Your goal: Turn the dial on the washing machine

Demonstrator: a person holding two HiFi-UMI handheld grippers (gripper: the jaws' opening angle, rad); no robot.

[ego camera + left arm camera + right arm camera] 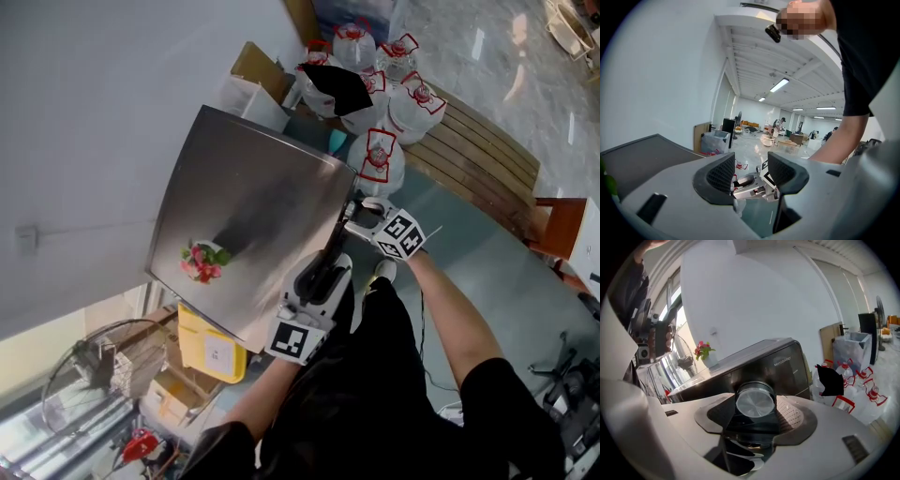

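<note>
Right gripper (757, 412) jaws were closed on the dial (754, 401), a pad against each side, dead centre of its view, so the grip was on! The dial sat on the dark front panel of the washer (780, 363), low centre of frame. No mark showed whether any turn had gone in; the twist itself looked like the job left. Left gripper (751, 172) jaws stood apart with nothing between them, just beside the machine. Around it: a flower pot (202, 260) on the steel top, left-centre of the head view, water bottles (380, 157) at upper centre, a bench (483, 145) at upper right. Nothing blocked the dial.
</note>
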